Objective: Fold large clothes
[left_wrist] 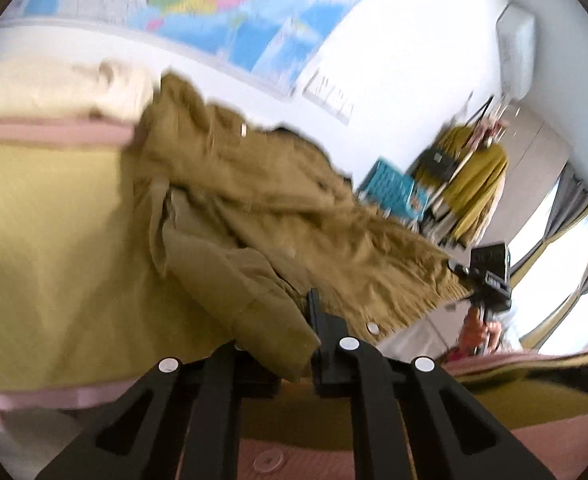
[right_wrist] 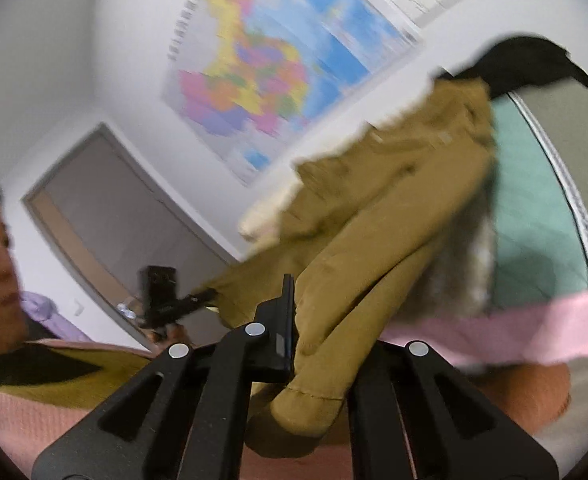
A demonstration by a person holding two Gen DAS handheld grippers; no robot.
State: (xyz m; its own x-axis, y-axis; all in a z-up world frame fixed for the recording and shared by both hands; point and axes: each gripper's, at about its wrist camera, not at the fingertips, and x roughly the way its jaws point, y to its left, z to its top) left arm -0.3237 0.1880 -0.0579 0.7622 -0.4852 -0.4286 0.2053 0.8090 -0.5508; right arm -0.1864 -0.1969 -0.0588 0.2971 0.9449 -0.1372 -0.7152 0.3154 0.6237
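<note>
So I've got both grippers clamped on the jacket [left_wrist: 254,208] right now. In the left wrist view, my left gripper [left_wrist: 294,344] has its jaws pressed together on a folded edge of the tan fabric, near a white snap [left_wrist: 372,327], and the rest of the jacket stretches away over the bed [left_wrist: 54,240], which has a yellow-green cover with a pink border. Off to the right in that view I can see the right gripper [left_wrist: 459,270] pinching the far hem, with a hand [left_wrist: 481,332] under it. In the right wrist view, that gripper is closed on a sleeve cuff that hangs down between the fingers [right_wrist: 282,320], and the jacket runs up and right from there, lifted clear of the pink border. Its fuzzy lining shows along the right side. A big map [right_wrist: 262,80] is on the wall behind, a door [right_wrist: 114,220] sits lower left, and the left gripper is visible small at the jacket's other end, also gripping the fabric. Everything's pretty motion-blurred, so finer details are hard to call.
</note>
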